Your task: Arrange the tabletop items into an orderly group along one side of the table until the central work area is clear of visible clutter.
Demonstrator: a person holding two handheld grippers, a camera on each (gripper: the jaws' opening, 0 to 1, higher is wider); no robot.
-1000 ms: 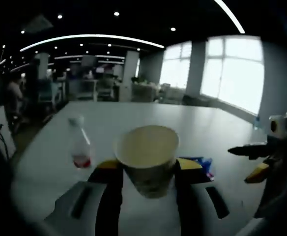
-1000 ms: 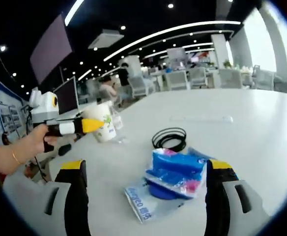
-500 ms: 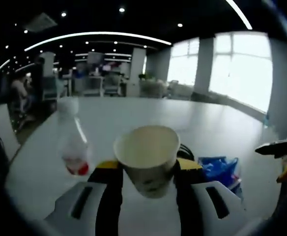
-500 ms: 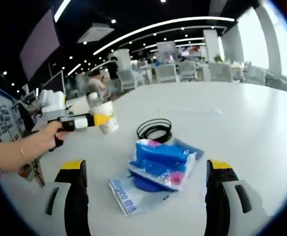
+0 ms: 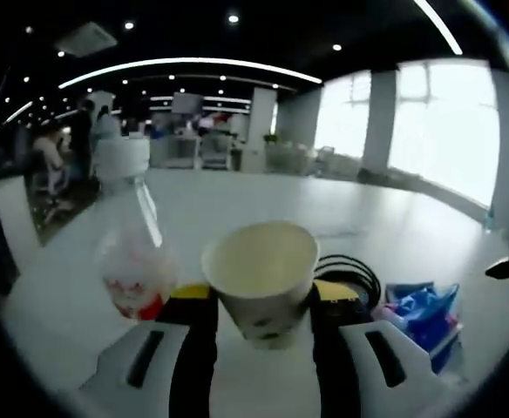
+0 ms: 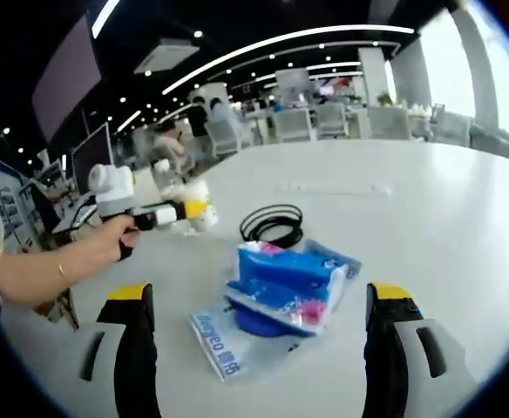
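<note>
Hand-held gripper on the left (image 5: 261, 305) clamps a paper cup (image 5: 261, 279) at lower centre, just beside a plastic bottle (image 5: 130, 252); crowding it could tip the bottle. Right hand-held gripper (image 6: 259, 340) gapes, empty, over the blue packet (image 6: 285, 292) on the surface (image 6: 429, 218).

Both grippers share one build — pale grey jaws with black inner faces and yellow tips; the left gripper (image 6: 204, 212) is held by a bare hand (image 6: 115, 242) with a thin bracelet (image 6: 63, 271) at the wrist.
</note>
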